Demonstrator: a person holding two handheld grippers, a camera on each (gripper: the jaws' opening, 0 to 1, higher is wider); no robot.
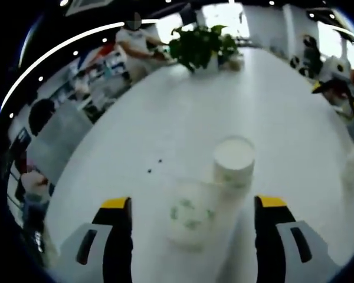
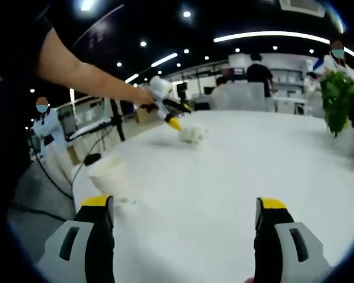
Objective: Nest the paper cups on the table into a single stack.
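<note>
Reaching for two cups (image 1: 234,160) with the left gripper (image 1: 193,227), its jaws spread wide and holding nothing.
One cup stands, one (image 1: 192,213) lies blurry between the jaws at 6 o'clock; close slowly. The right gripper (image 2: 183,236) is spread and bare too, a third cup (image 2: 109,175) at 9 o'clock on the table (image 2: 271,159).

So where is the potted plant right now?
In the left gripper view the potted plant stands at the white table's far end, beyond the two paper cups; the right gripper view shows it at the right edge.
</note>
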